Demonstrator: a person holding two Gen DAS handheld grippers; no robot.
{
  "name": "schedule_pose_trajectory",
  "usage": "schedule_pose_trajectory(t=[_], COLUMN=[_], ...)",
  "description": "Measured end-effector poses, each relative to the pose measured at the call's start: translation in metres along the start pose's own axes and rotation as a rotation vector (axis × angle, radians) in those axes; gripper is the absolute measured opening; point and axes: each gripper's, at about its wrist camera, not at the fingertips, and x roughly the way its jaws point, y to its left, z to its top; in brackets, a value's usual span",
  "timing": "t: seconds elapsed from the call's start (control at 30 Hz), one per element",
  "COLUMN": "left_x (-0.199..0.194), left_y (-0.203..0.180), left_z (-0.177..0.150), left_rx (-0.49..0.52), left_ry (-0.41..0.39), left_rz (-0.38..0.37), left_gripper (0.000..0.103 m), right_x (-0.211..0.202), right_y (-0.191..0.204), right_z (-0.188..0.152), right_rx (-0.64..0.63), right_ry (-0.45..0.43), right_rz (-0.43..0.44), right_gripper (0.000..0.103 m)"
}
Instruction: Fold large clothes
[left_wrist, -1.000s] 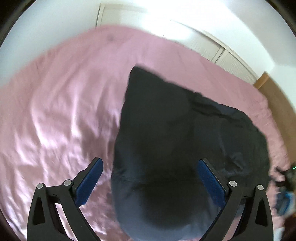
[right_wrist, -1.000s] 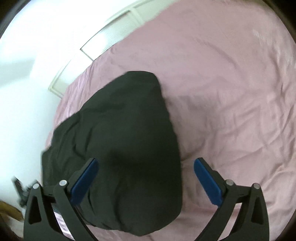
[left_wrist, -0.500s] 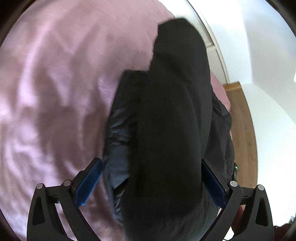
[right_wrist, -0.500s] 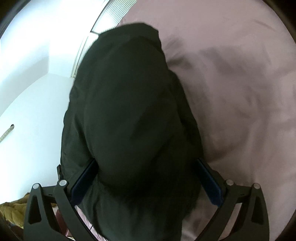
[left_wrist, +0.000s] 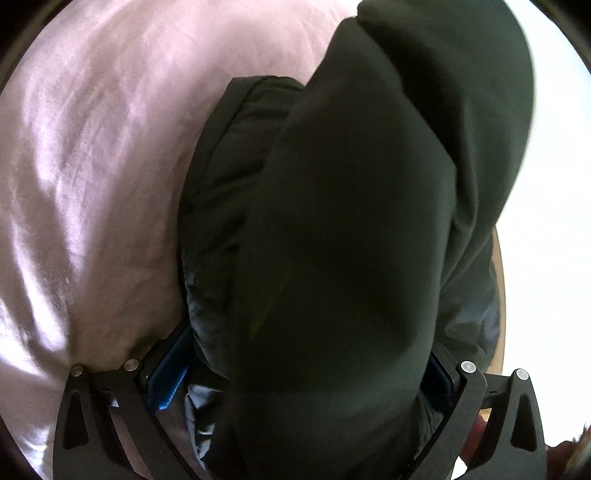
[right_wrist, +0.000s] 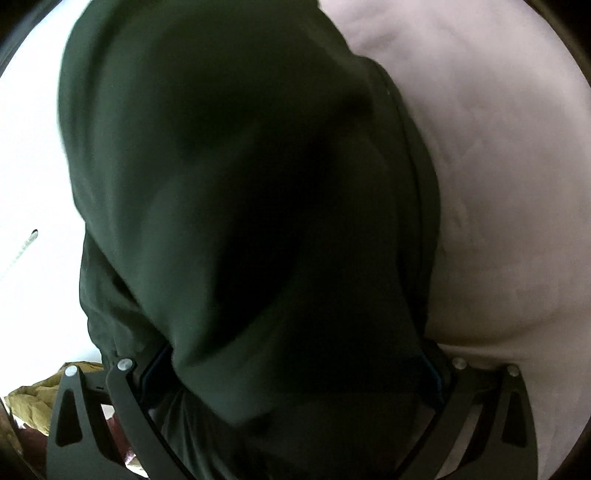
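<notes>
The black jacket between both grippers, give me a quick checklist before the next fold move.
1. Left gripper has fabric between its fingers: ok, black jacket fills the gap.
2. Right gripper has fabric between its fingers: ok.
3. Either grip actually clamped: cannot tell, fingers stand wide and cloth hides the pads.
4. Pink bed sheet beside the jacket free for laying down: ok.
5. Jacket lying flat: not ok, it is bunched and draped.
6. Sharp view: not ok, both views blurred.

Pink bedsheet (left_wrist: 92, 166) wrinkled; white wall (right_wrist: 33, 166) beyond; olive fabric (right_wrist: 27, 402) bunched at lower left.
</notes>
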Motion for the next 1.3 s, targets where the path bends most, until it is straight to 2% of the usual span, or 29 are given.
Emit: schedule_pose_trajectory(t=[0.2,0.23,0.27,0.33,0.43,0.5,0.6,0.83,0.93,1.1,1.3], left_x=[0.013,0.014,0.014,0.010,0.006,0.003,0.000,-0.028,-0.045,-0.074,-0.099], left_y=[-0.011,-0.013,-0.015,-0.016,-0.020,-0.024,-0.034,-0.060,-0.069,-0.106,-0.140], left_z=[-0.002,-0.003,-0.005,-0.011,-0.019,-0.022,-0.027,-0.037,-0.041,-0.048,-0.052], left_rx=[-0.007,-0.005,-0.008,-0.016,-0.016,-0.014,0.002,-0.018,-0.009,0.017,0.016], left_ry=[-0.009,-0.014,-0.020,-0.031,-0.051,-0.068,-0.089,-0.159,-0.172,-0.214,-0.245], left_rz=[0.034,0.037,0.028,0.008,-0.015,-0.053,-0.064,-0.067,-0.086,-0.143,-0.148], left_gripper=[0.102,0.101,0.095,0.084,0.063,0.043,0.032,0.023,0.022,0.019,0.019], right_x=[0.014,0.015,0.016,0.019,0.023,0.019,0.015,0.011,0.006,0.010,0.003], right_y=[0.007,0.008,0.011,0.015,0.023,0.025,0.032,0.063,0.079,0.118,0.156], right_z=[-0.008,-0.009,-0.012,-0.015,-0.020,-0.021,-0.022,-0.036,-0.042,-0.047,-0.063], right_rx=[-0.003,-0.004,-0.002,-0.002,-0.006,-0.013,-0.027,0.005,0.007,-0.021,-0.054], right_ry=[-0.023,-0.028,-0.035,-0.046,-0.057,-0.056,-0.064,-0.097,-0.100,-0.107,-0.134], right_rz=[0.004,0.008,0.020,0.035,0.043,0.053,0.060,0.046,0.038,0.049,0.092], right_gripper=[0.103,0.100,0.096,0.080,0.065,0.057,0.044,0.032,0.029,0.025,0.023])
